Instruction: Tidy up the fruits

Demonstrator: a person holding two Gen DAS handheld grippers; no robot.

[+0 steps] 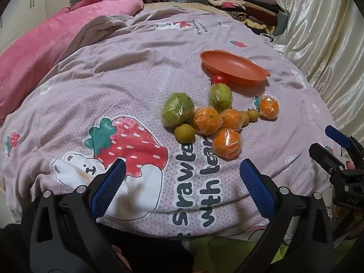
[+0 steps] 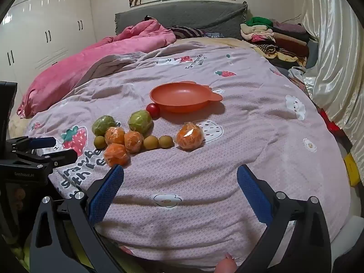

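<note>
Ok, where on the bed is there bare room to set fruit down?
The orange dish is empty. Bare quilt lies right of the lone wrapped orange and in front of both open grippers. It is crowded left of that orange, where oranges, guavas and small fruits touch, with the tomato against the dish.

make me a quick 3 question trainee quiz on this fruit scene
1. True or false: the orange dish already holds fruit.
2. How many wrapped oranges lie on the bedspread? A) two B) four C) six
3. Which fruit touches the dish's rim?

Key
1. False; it is empty.
2. B; three clustered, one apart.
3. The red tomato.
</note>
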